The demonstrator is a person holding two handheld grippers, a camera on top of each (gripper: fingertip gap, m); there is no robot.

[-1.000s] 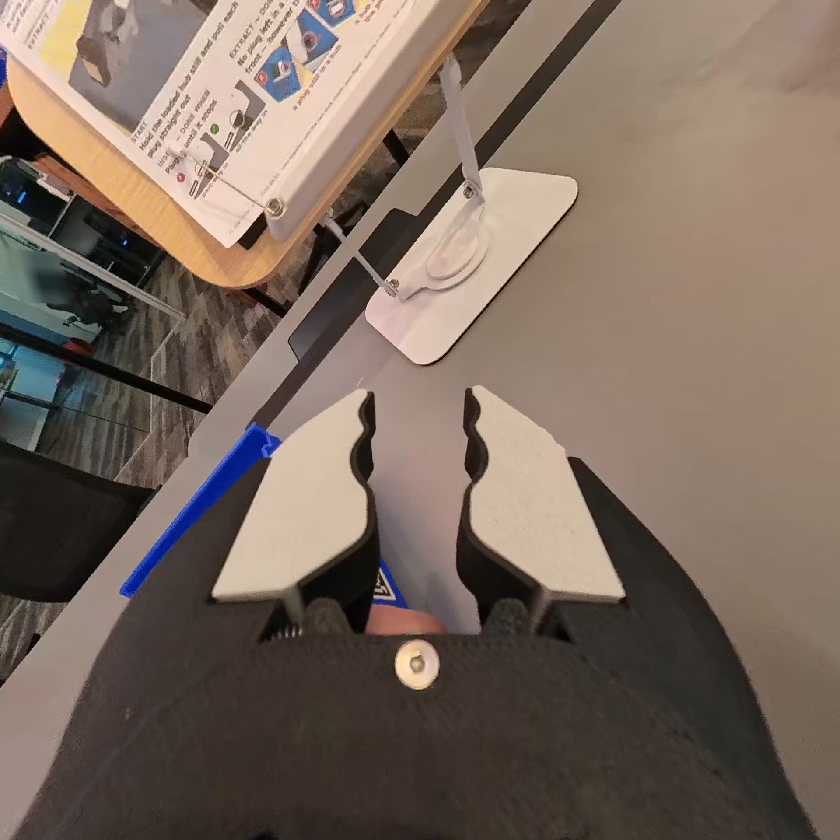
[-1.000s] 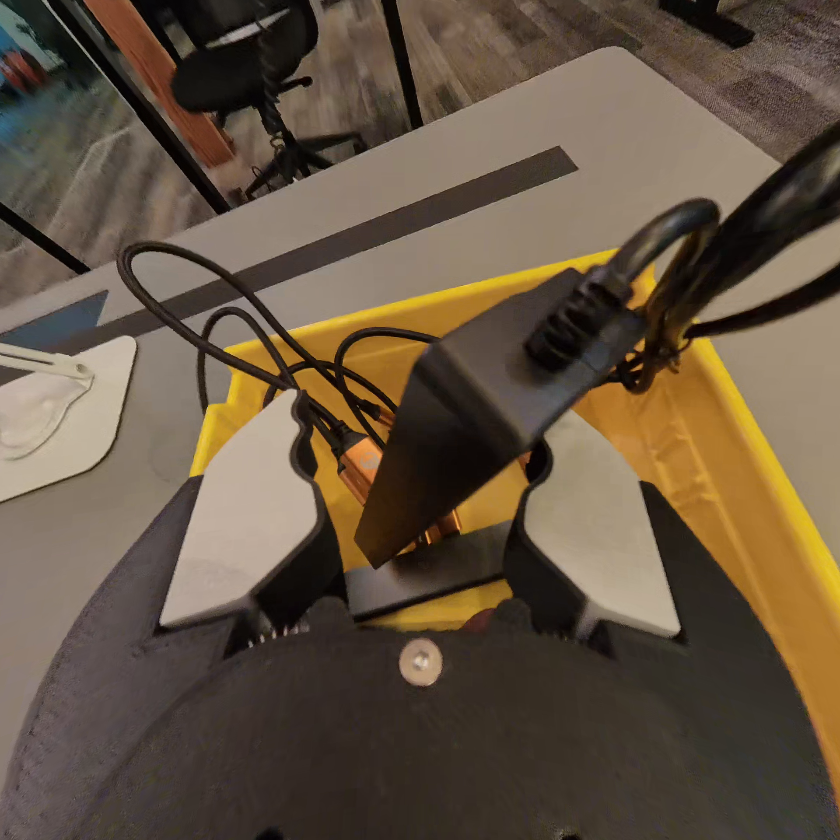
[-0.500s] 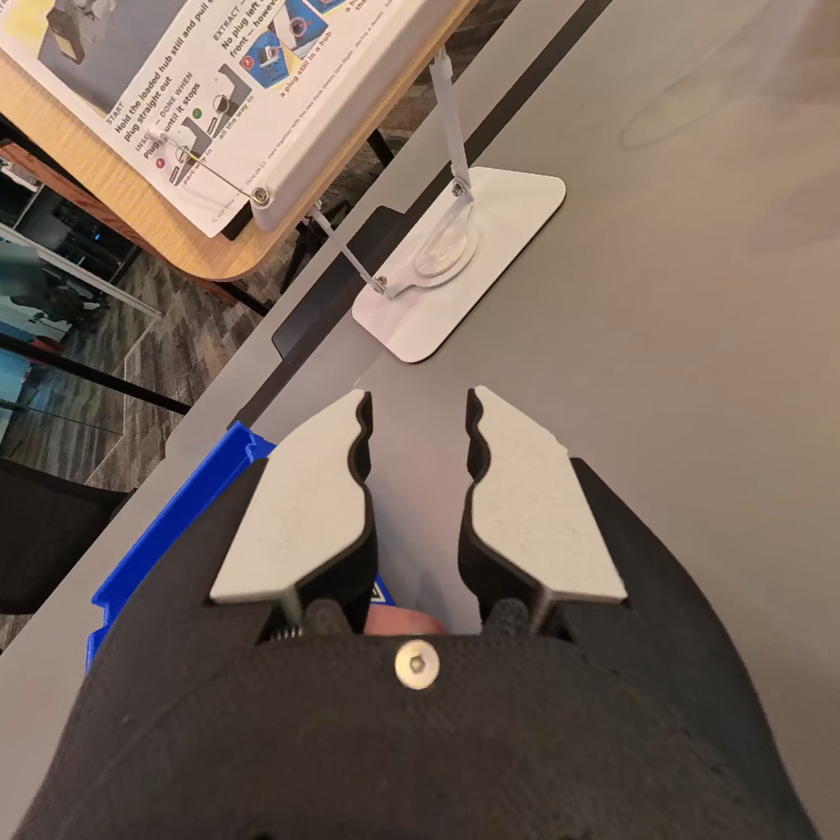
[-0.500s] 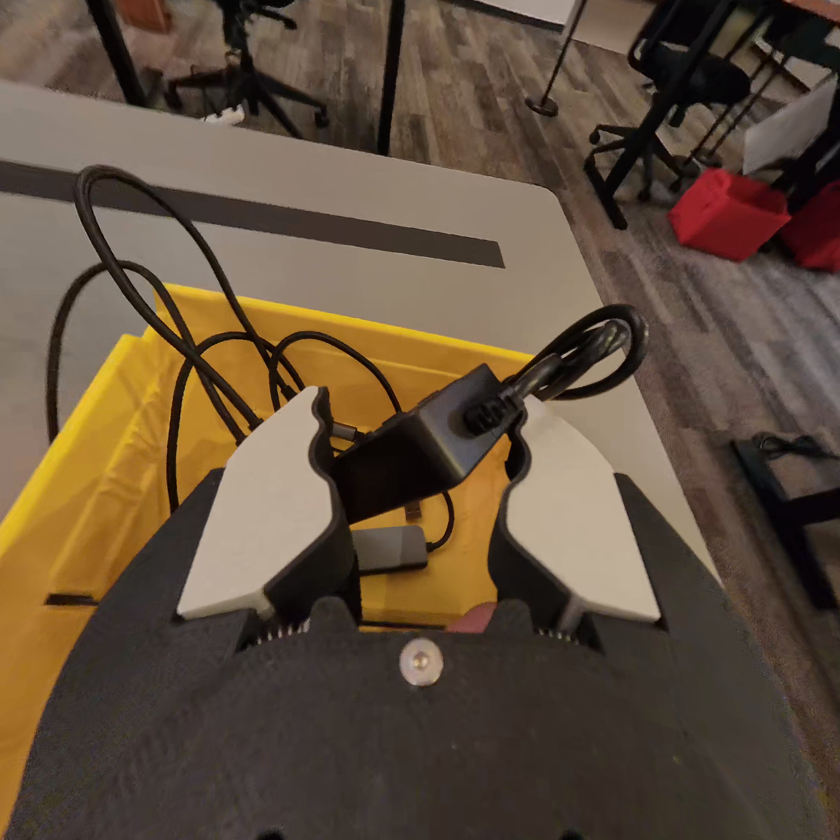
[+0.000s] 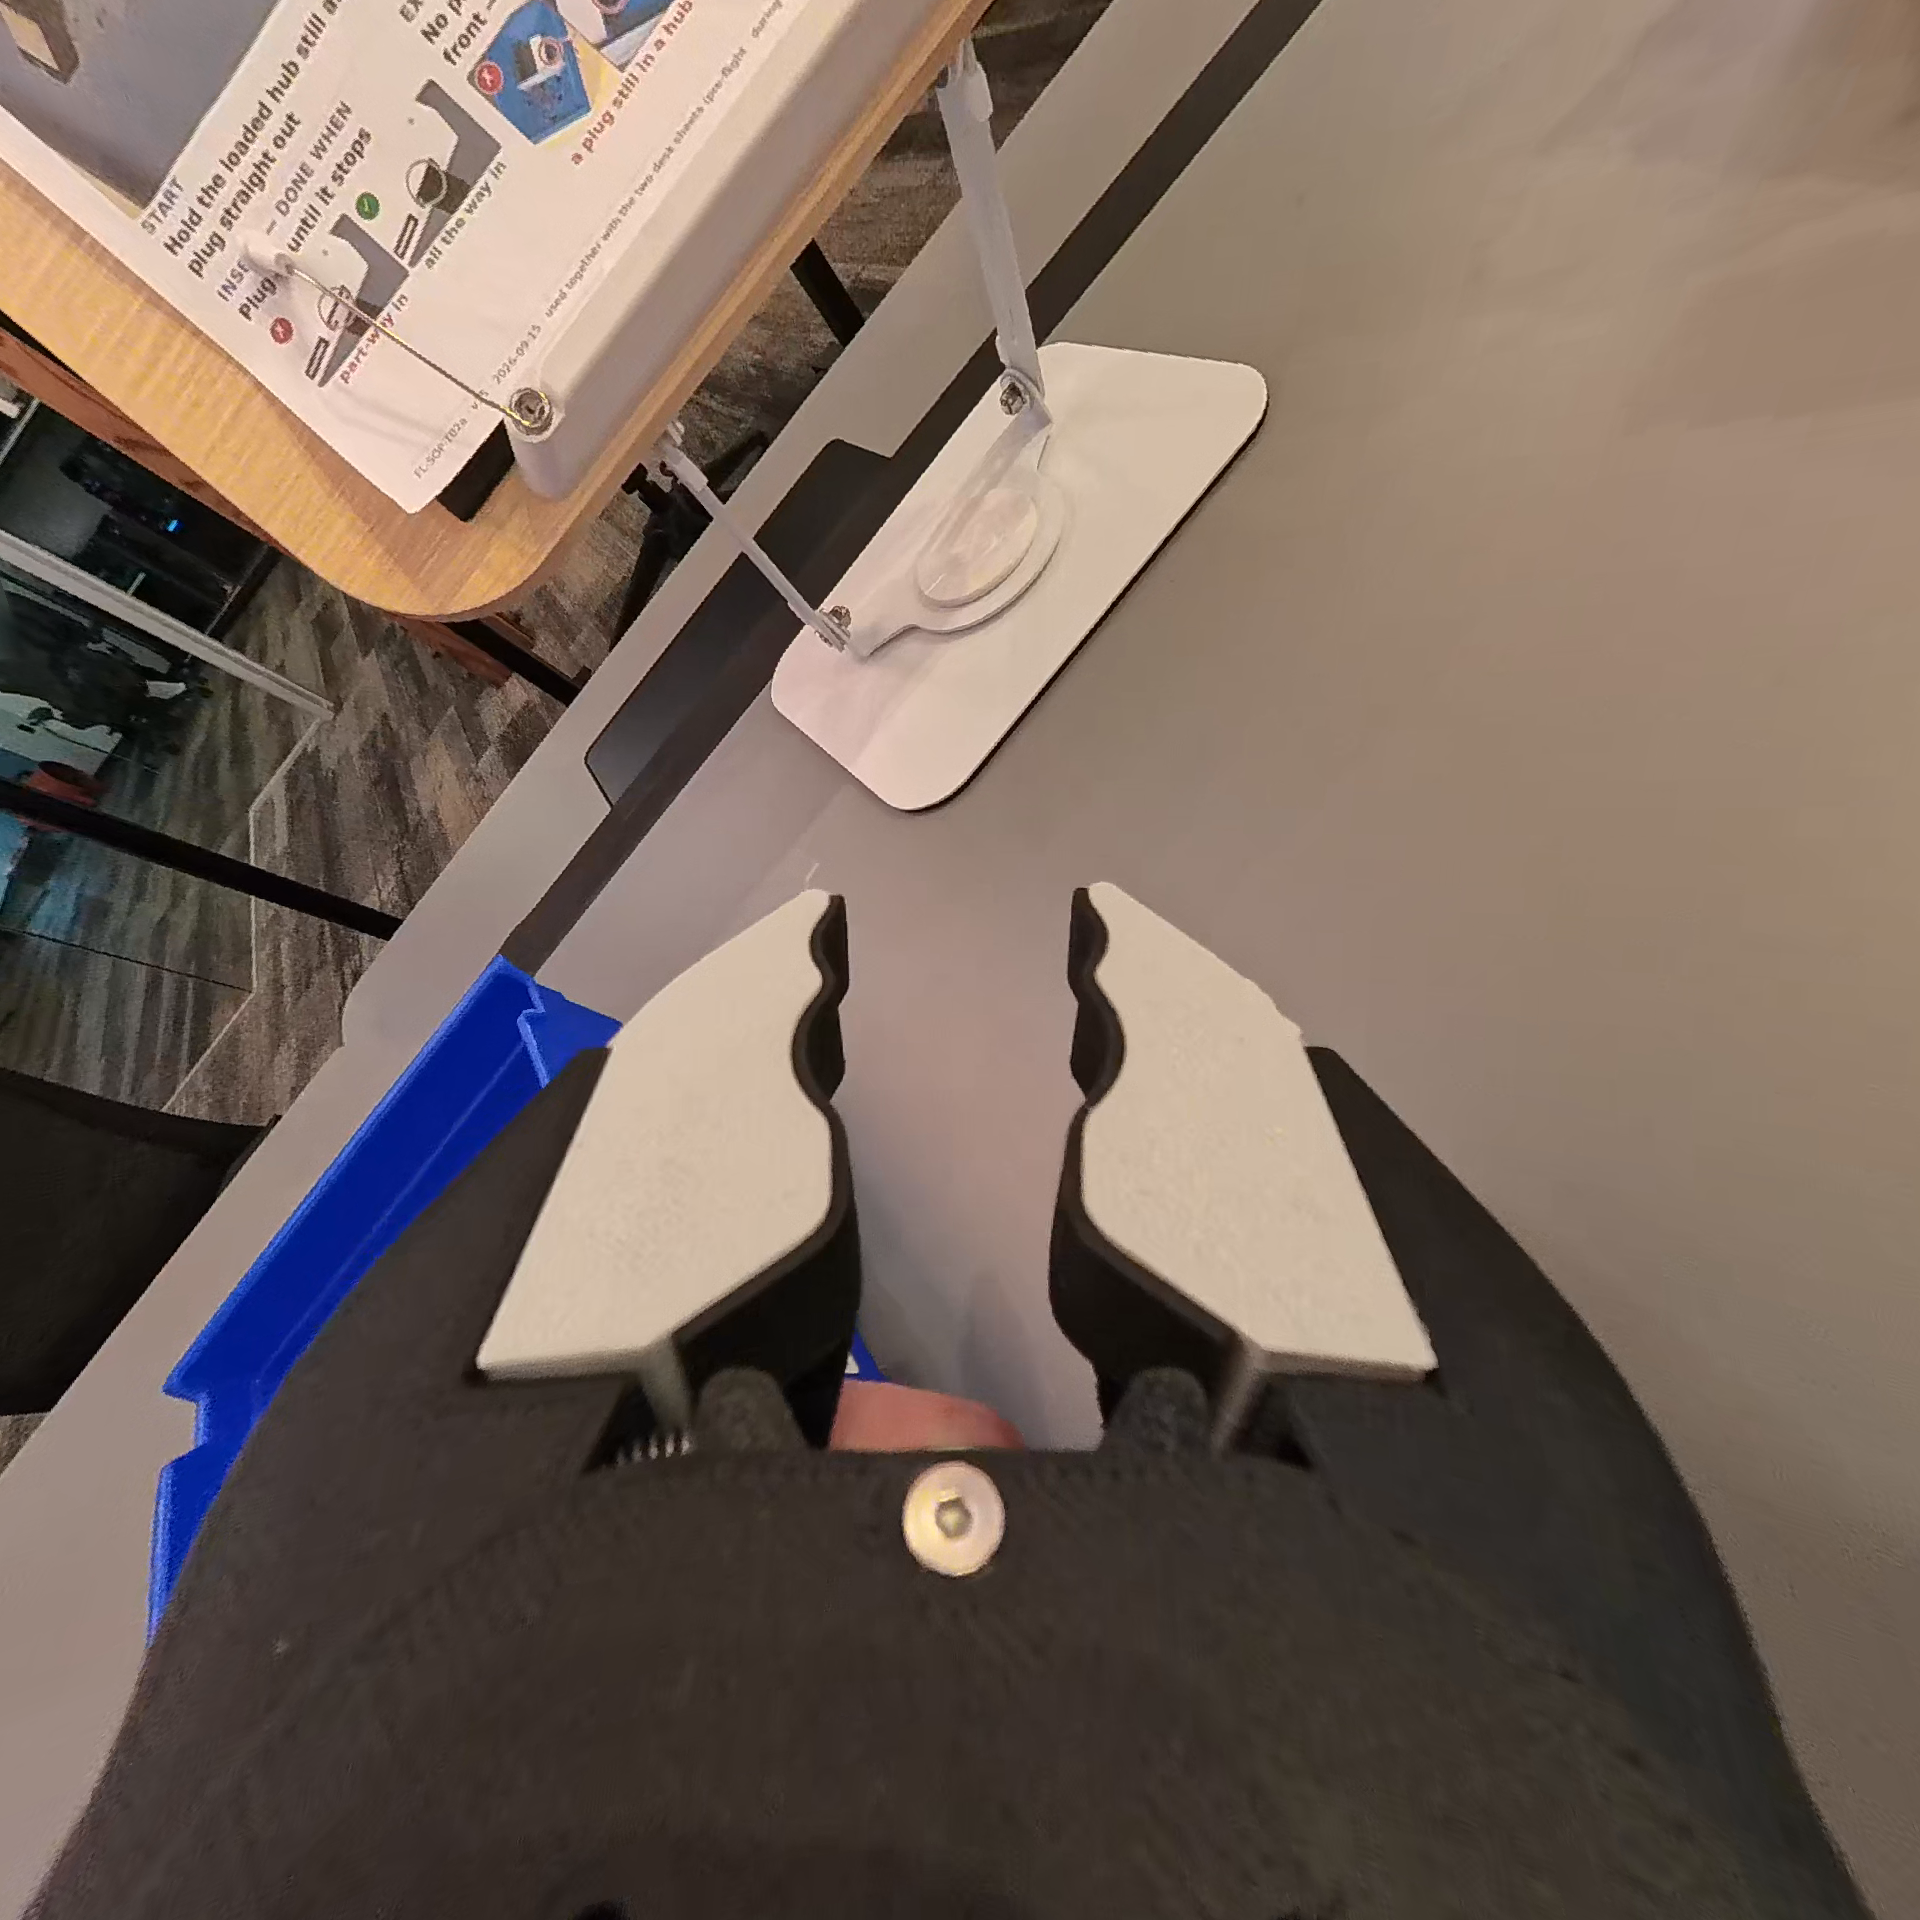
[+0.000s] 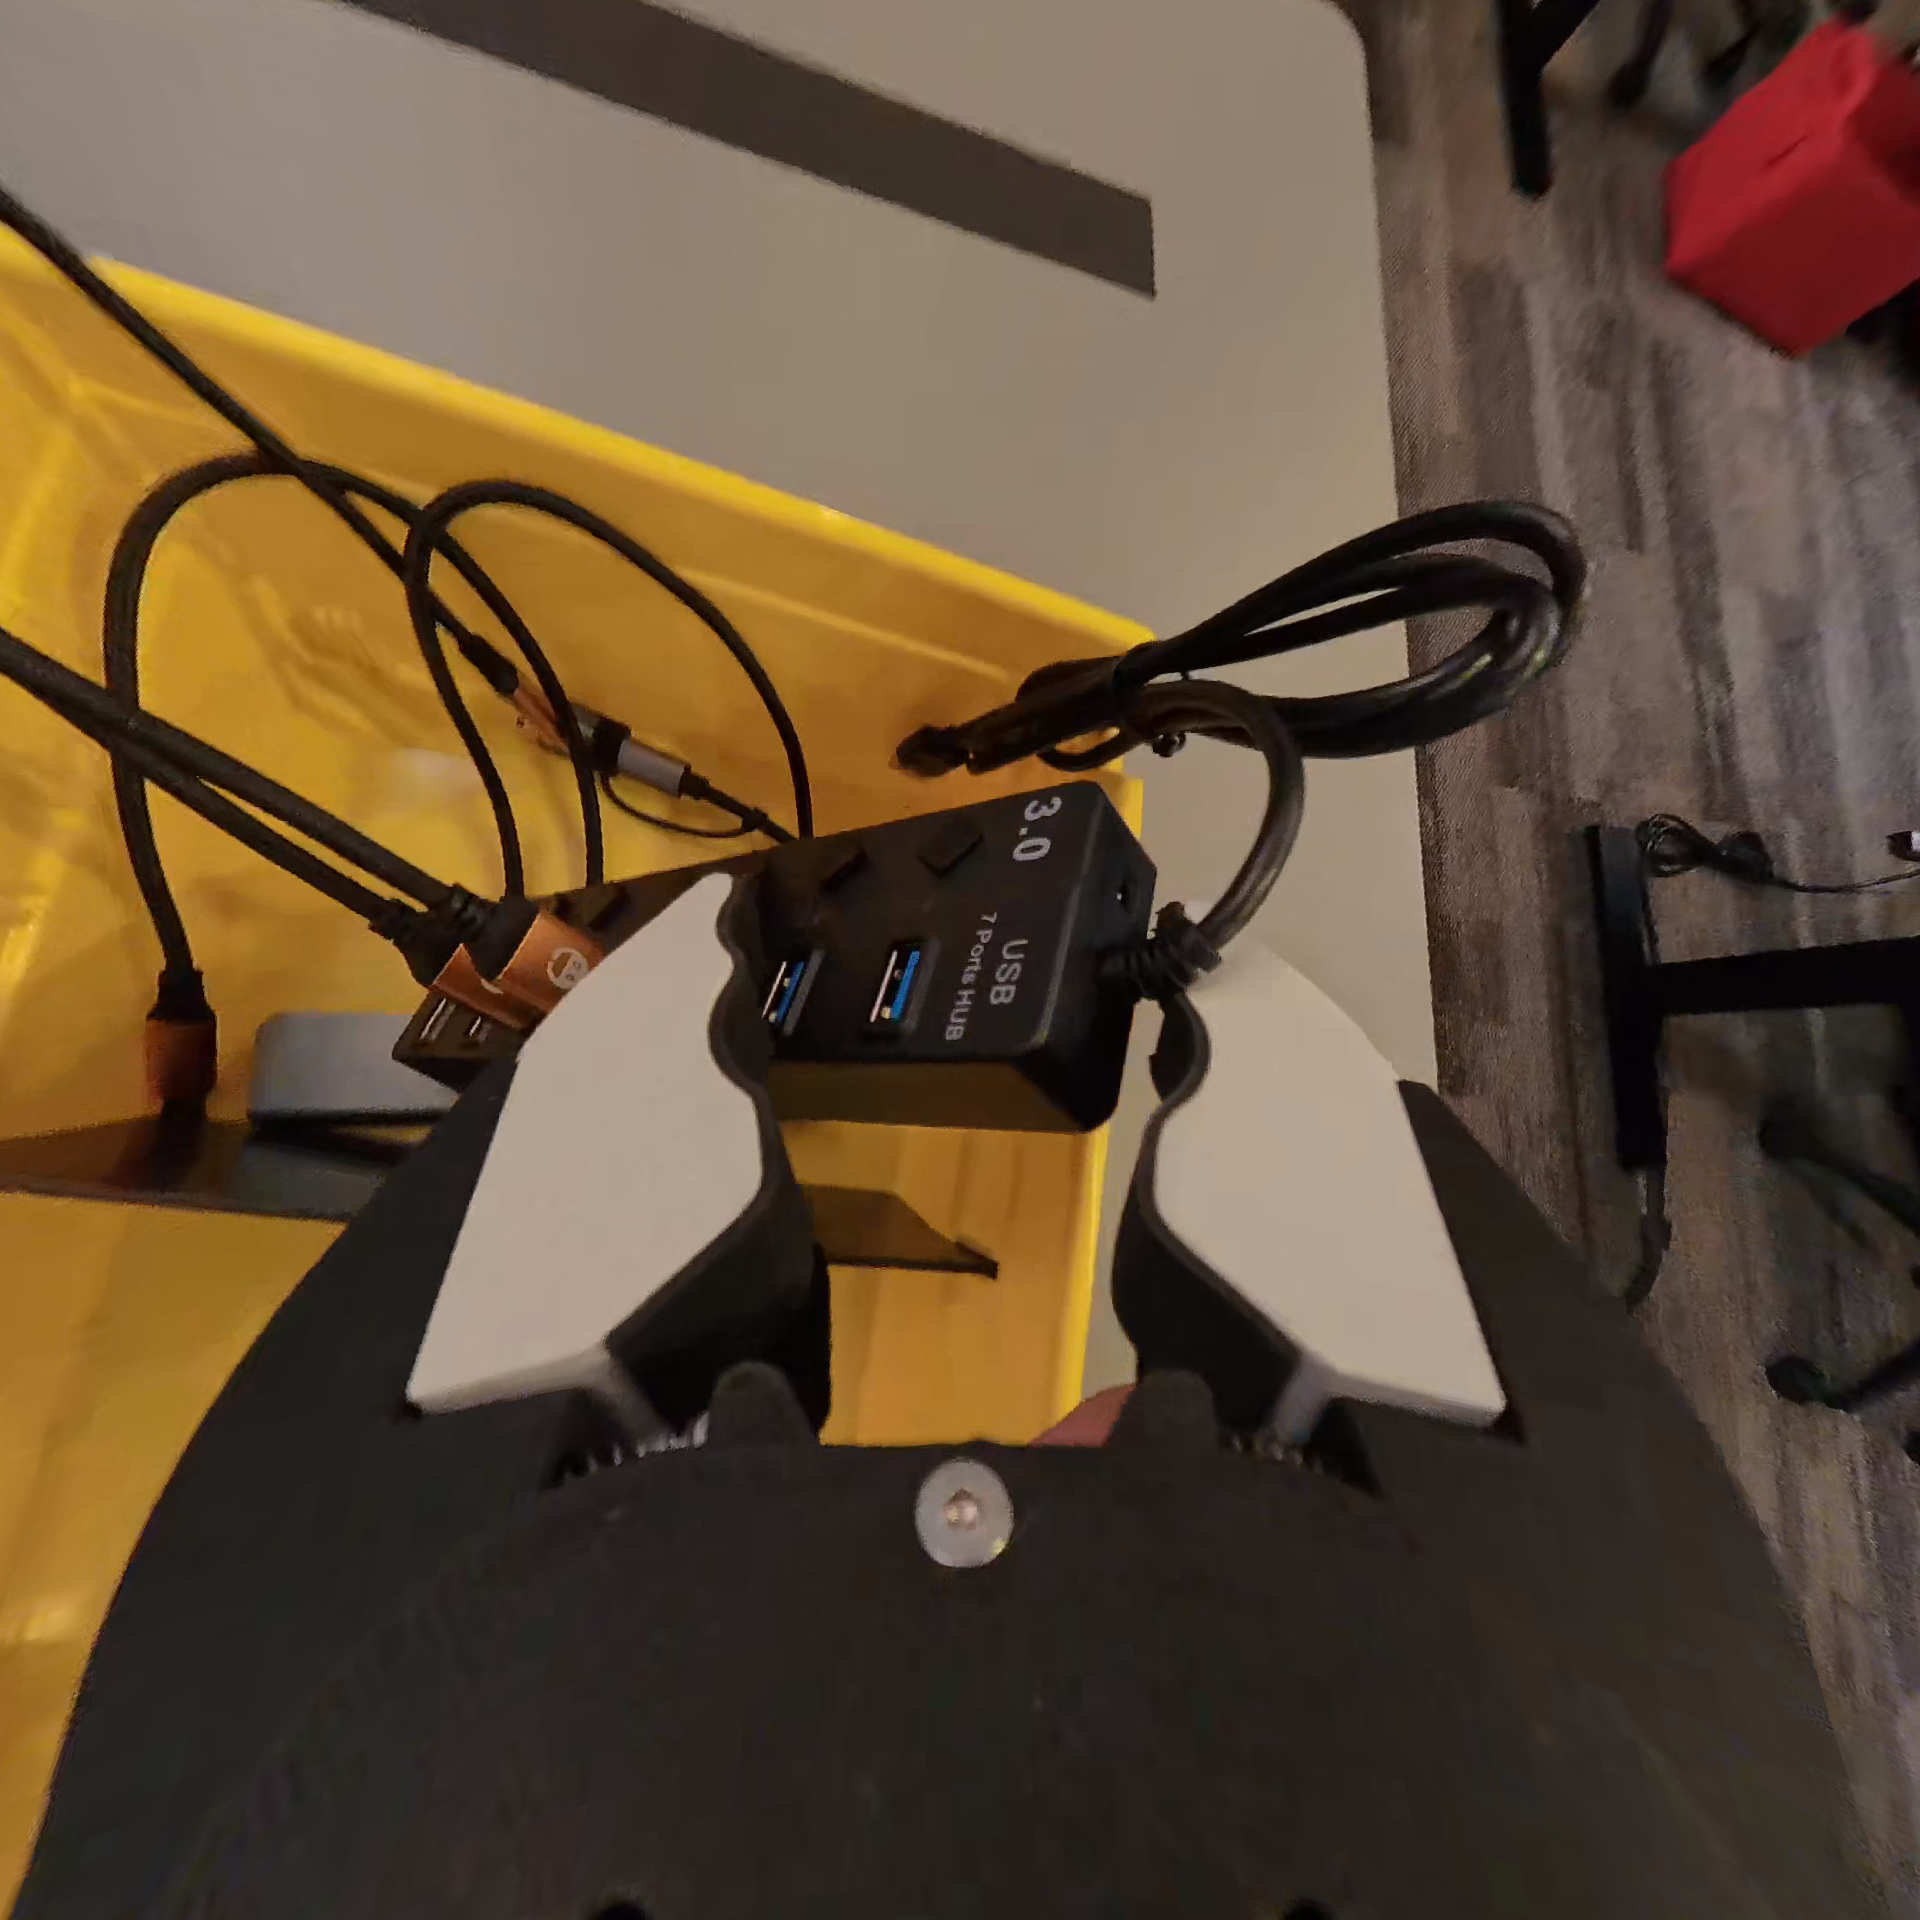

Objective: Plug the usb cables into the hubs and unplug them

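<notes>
We hold the left gripper point(image 5: 954, 935) tilted over the grey table point(image 5: 1507, 831), its jaws parted with nothing between them, only bare tabletop. At its left a blue bin point(image 5: 343, 1226) sits along the table's edge. Ahead, a white stand base point(image 5: 1039, 582) rests near the far edge, and its thin arms carry a board with a printed instruction sheet point(image 5: 343, 177) at the upper left; the sheet bears text and small diagrams.

Only the right wrist view shows the task's things. There, the yellow bin point(image 6: 935, 644) lies at the left, near the table's right edge, with black usb cables point(image 6: 499, 665) looped inside it; two copper-coloured plugs point(image 6: 509, 977) are seated in the hub's left end, and a grey hub point(image 6: 332, 1070) lies on the bin floor. We hold the right gripper point(image 6: 956, 997) above the bin's right end, its fingers closed on a black hub point(image 6: 935, 987) whose top, with blue ports and white printed lettering, faces us. The hub's own cord point(image 6: 1403, 644), bundled in a loop, hangs past the table's right edge over the floor.
</notes>
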